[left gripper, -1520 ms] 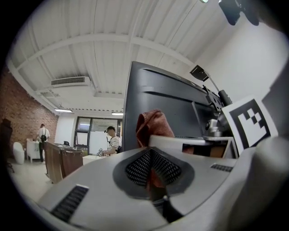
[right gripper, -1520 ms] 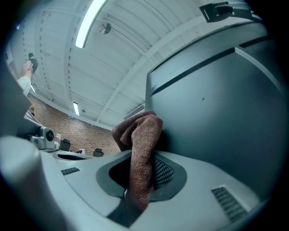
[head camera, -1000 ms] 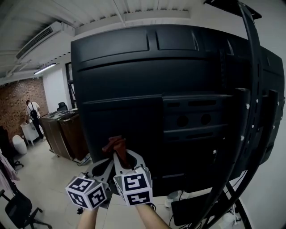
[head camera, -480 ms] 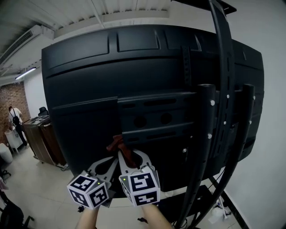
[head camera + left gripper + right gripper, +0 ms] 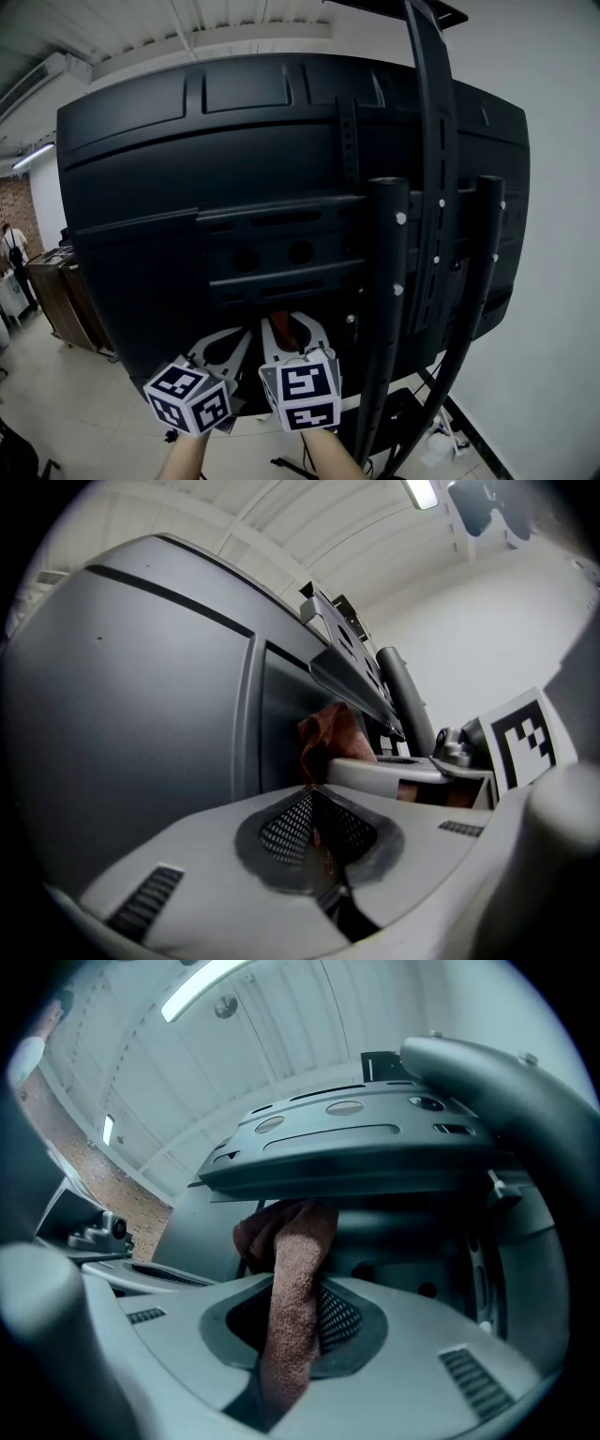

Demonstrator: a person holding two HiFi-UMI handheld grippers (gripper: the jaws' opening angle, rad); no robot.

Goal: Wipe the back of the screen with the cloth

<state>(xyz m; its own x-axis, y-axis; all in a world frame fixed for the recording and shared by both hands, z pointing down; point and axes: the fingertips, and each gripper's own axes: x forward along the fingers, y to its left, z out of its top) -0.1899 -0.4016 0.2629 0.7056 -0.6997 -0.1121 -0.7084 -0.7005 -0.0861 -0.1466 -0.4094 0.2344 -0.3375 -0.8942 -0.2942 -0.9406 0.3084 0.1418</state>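
The right gripper [image 5: 292, 1340] is clamping the cloth [image 5: 298, 1269] low behind the screen [image 5: 178, 178], while the left gripper [image 5: 317, 829] is hovering just beside it, jaws together and empty.

**Operator:** What do you make of the big panel?

**Inspector:** The back of your screen [image 5: 187, 178] reads as black moulded plastic, matt and smooth, with a faint sheen along its ribs.

**Operator:** And the stand?

**Inspector:** The stand tubes [image 5: 386, 309] look like black painted metal with a satin finish, and the screw heads [image 5: 400, 217] are bright.

**Operator:** The cloth?

**Inspector:** Your cloth [image 5: 298, 1279] is reddish-brown terry, dull, with a rough looped nap.

**Operator:** My tools?

**Inspector:** On your left gripper [image 5: 223, 349] and right gripper [image 5: 289, 328] the jaws are pale grey plastic, smooth and slightly glossy. The dark pads [image 5: 339, 1321] carry a fine mesh texture.
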